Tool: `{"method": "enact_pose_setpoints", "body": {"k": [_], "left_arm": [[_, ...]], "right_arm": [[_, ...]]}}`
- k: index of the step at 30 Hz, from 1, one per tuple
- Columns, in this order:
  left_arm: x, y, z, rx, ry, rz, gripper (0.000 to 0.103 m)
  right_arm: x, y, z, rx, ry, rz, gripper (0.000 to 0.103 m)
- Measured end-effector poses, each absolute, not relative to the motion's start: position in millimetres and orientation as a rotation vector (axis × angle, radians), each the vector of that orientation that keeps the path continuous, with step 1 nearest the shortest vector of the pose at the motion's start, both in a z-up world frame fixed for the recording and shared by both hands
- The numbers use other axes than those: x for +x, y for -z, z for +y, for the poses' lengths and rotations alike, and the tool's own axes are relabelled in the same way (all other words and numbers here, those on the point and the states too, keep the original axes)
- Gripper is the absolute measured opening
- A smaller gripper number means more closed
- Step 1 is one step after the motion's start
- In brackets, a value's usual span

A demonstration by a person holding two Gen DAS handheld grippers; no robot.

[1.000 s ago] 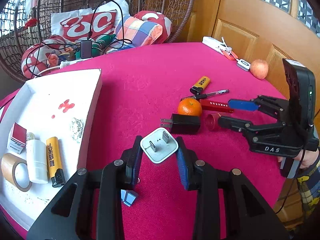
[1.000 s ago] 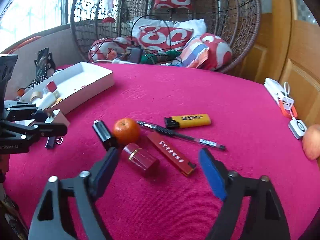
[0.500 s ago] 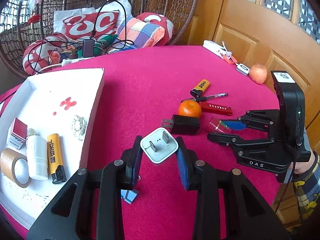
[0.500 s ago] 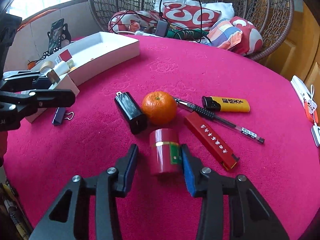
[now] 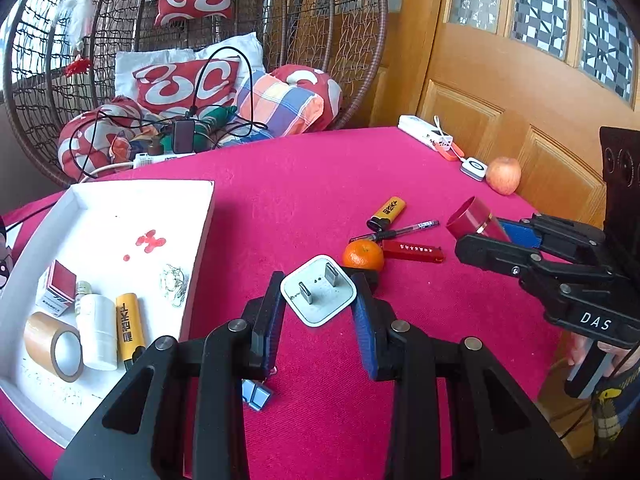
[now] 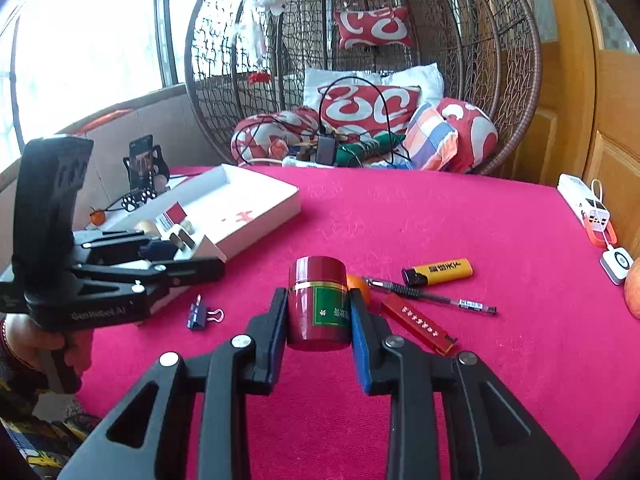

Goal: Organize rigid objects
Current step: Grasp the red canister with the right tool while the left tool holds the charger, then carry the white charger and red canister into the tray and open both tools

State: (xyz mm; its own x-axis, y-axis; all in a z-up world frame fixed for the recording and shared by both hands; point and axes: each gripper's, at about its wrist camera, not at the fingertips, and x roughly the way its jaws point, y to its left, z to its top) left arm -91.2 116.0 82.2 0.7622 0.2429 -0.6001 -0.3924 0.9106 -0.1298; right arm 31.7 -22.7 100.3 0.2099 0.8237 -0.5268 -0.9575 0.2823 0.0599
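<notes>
Two lighters (image 5: 386, 213) (image 5: 130, 327) – two chargers (image 5: 318, 295) (image 5: 370, 276) – one pen (image 5: 400, 232)

Round table (image 6: 440, 216), pink cloth: white tray (image 6: 256, 216), lighter (image 6: 438, 273), pen (image 6: 432, 297), orange (image 5: 363, 255), binder clip (image 6: 202, 315), apple (image 5: 504, 175).

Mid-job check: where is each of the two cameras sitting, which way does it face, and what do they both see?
Left wrist: on the left gripper, facing across the table; white plug held, white tray left, right gripper at right.
Right wrist: on the right gripper, facing the hanging chair; red canister held, left gripper at left.
Shared: yellow lighter, pen, tray.
</notes>
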Motion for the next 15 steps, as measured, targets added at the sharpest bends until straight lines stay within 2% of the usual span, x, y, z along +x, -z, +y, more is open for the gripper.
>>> {"method": "enact_pose_setpoints", "body": {"k": [15], "left_arm": [[-126,-98,132,-0.283,-0.396,0.534,0.032]], "right_arm": [[4,-118,-9,-0.293,-1.276,0.470,0.028]]}}
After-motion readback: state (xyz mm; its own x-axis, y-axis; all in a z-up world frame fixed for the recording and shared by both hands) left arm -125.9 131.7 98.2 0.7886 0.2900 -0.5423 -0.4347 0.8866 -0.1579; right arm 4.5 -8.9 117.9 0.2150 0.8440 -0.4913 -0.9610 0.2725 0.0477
